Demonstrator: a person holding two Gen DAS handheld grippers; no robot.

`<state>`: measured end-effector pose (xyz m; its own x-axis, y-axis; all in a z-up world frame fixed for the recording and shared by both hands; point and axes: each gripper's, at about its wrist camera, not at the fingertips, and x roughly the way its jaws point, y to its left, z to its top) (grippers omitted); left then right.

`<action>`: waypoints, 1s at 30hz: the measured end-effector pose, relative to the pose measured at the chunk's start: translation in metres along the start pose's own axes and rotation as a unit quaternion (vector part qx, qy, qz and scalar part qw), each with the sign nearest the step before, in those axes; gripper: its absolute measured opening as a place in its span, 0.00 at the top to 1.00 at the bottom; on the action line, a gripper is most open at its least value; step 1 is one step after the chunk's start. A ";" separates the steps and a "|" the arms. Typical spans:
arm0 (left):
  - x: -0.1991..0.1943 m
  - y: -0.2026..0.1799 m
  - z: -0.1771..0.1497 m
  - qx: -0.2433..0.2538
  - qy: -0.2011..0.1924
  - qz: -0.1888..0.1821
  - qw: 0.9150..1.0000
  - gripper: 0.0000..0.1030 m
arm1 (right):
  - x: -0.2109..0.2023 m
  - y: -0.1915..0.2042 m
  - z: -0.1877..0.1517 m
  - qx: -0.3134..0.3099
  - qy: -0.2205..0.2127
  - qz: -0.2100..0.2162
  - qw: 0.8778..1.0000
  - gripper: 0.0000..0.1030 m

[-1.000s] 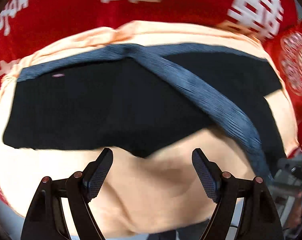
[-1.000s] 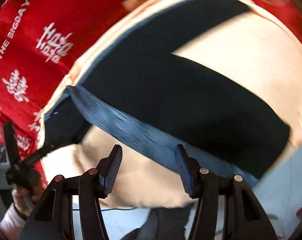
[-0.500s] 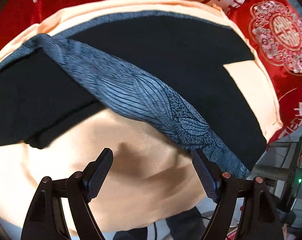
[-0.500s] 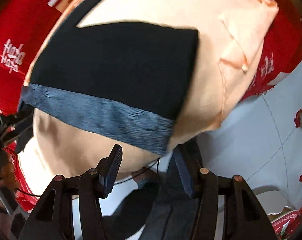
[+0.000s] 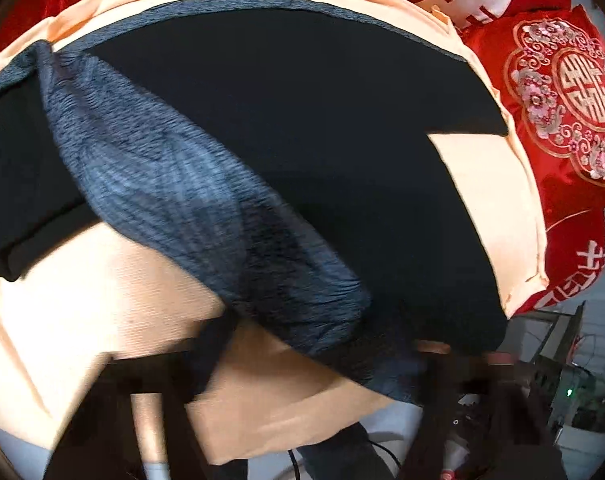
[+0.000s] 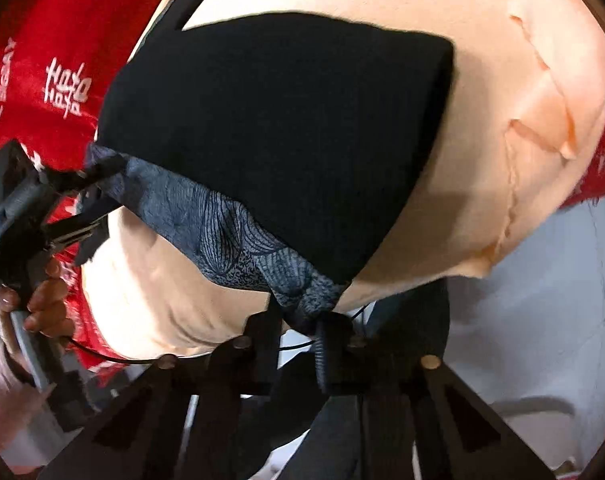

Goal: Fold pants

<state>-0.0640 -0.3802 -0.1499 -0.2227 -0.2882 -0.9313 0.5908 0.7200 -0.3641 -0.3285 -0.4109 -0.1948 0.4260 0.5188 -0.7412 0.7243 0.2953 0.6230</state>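
Right wrist: right tongs [image 6: 298,330] closing, pinching pants [image 6: 270,136] waistband; left tongs [image 6: 96,192] likewise.

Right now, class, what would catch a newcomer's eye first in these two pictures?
The black pants with a blue-grey patterned waistband lie spread across a peach cushion. The right claw is closing on the waistband's near end, and the left claw on its far end. Behind them, bright red fabric with white lettering stands out.
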 end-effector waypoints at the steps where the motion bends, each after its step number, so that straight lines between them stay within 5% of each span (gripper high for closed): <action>1: 0.002 -0.002 0.002 -0.002 0.012 -0.002 1.000 0.81 | -0.008 0.004 0.002 -0.004 0.002 0.011 1.000 0.89; 6: -0.018 -0.008 0.018 -0.024 0.003 -0.026 0.999 0.85 | -0.051 0.034 0.021 -0.044 -0.014 0.051 0.998 0.90; 13: -0.065 -0.029 0.064 -0.005 -0.037 -0.032 0.999 0.85 | -0.124 0.074 0.110 -0.093 -0.085 0.079 0.989 0.95; 22: -0.059 -0.049 0.185 0.032 -0.093 0.000 0.995 0.85 | -0.130 0.085 0.265 -0.112 -0.112 0.045 0.986 0.95; 30: -0.029 -0.051 0.220 0.042 -0.077 0.040 0.995 0.82 | -0.103 0.108 0.357 -0.157 -0.126 -0.043 0.979 0.95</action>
<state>0.0827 -0.5470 -0.1023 -0.0550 -0.3308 -0.9421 0.6659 0.6909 -0.2815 -0.1011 -0.7192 -0.1404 0.5193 0.2784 -0.8080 0.5785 0.5814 0.5721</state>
